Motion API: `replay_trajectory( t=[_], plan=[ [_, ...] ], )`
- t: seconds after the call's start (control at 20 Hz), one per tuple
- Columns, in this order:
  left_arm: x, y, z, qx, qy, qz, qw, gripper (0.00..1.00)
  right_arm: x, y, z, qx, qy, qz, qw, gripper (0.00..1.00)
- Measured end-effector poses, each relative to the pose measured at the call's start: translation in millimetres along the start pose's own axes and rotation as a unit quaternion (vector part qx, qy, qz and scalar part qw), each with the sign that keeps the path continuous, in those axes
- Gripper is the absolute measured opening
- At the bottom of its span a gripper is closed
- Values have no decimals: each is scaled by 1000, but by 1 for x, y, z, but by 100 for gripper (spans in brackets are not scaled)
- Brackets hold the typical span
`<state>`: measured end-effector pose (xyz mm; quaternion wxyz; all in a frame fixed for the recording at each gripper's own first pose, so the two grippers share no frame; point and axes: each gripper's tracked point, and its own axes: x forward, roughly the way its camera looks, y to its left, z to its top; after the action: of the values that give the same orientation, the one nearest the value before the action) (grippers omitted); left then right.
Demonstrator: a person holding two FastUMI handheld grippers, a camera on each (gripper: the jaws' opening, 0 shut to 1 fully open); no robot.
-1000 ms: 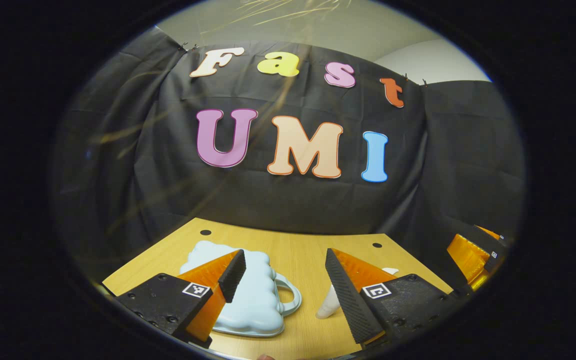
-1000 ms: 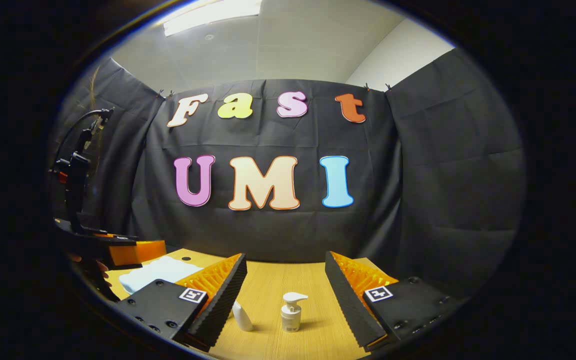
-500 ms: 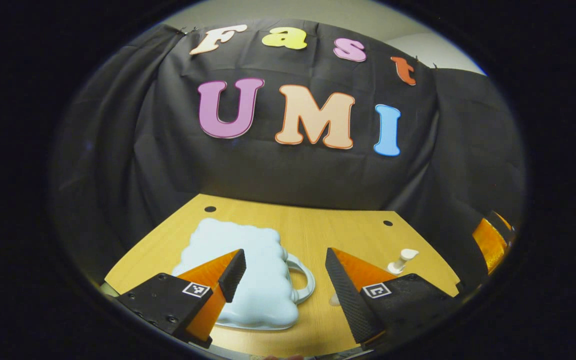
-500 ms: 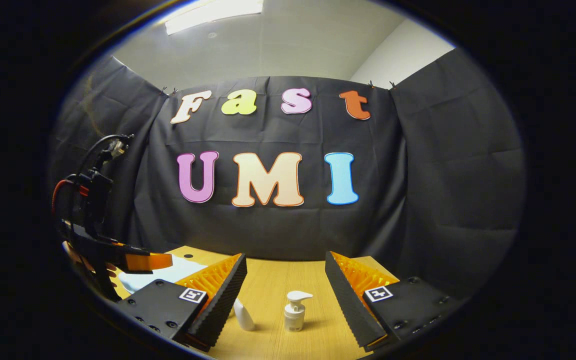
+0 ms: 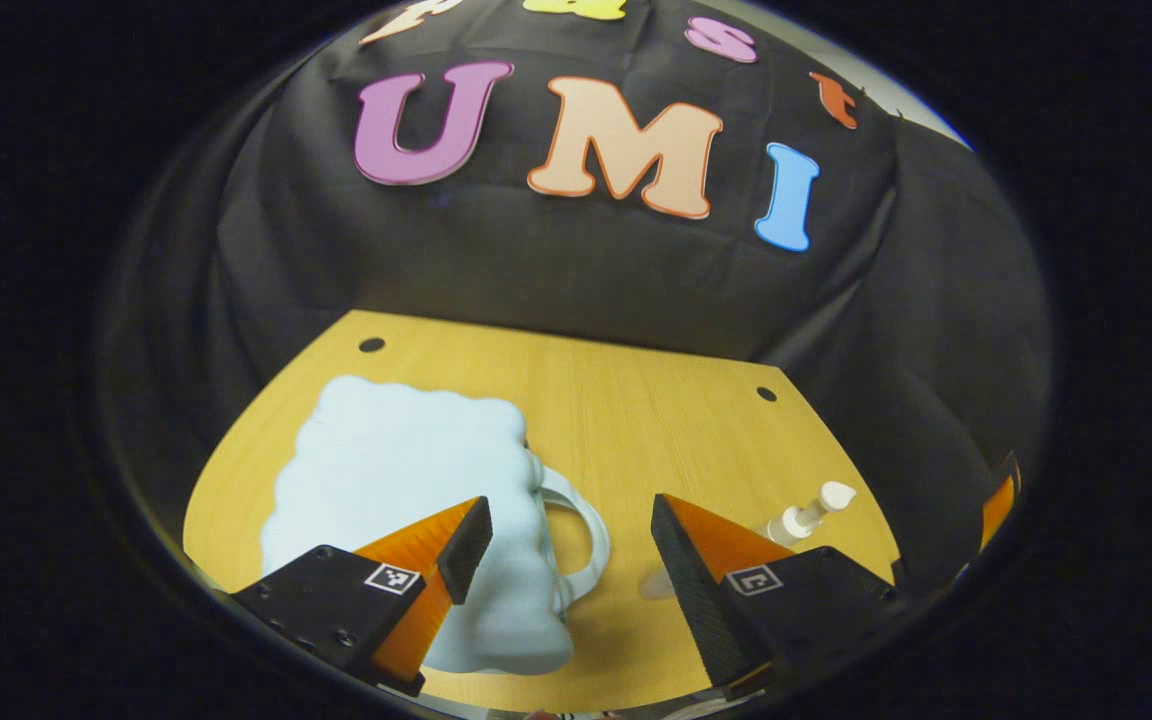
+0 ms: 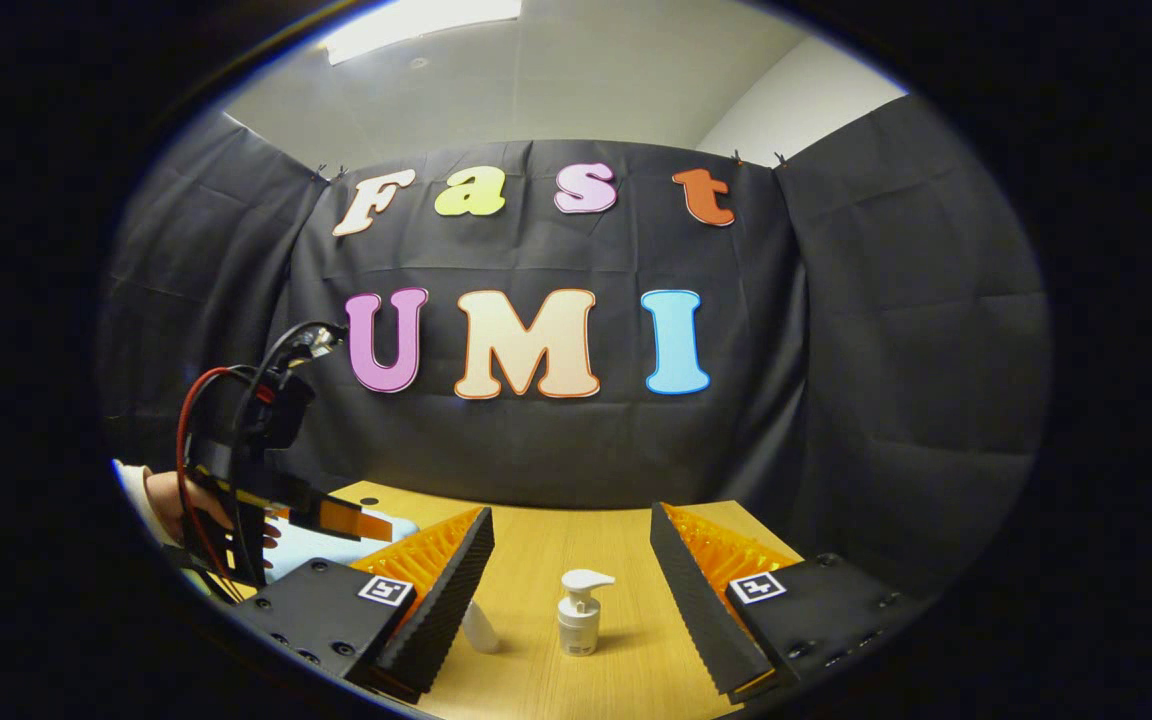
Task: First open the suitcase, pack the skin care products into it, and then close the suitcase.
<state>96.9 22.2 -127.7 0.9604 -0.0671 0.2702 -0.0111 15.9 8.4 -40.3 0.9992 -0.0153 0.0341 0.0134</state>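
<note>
On the table [image 5: 636, 400], the suitcase [image 5: 406, 480] lies left of the pump bottle [image 5: 804, 515].

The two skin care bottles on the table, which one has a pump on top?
The upright pump bottle, centred between the right gripper's open fingers. The plain white bottle beside it, by the left finger, has no pump.

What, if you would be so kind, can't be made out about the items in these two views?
- Small white bottle: right gripper view, mostly behind that gripper's ribbed finger; its cap is hidden.
- Pale blue cloud-shaped plastic suitcase: left gripper view, near edge behind the left gripper; latch unseen.
- White pump bottle: left gripper view, base covered by a finger.
</note>
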Motion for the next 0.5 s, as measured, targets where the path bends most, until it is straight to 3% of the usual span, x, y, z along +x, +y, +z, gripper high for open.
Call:
replay_trajectory(
  t=[0.5],
  plan=[
    [69, -13, -20, -25, 164, 9, 986, 93, -3, -10, -19, 2, 25, -3, 1000, 99]
  ],
)
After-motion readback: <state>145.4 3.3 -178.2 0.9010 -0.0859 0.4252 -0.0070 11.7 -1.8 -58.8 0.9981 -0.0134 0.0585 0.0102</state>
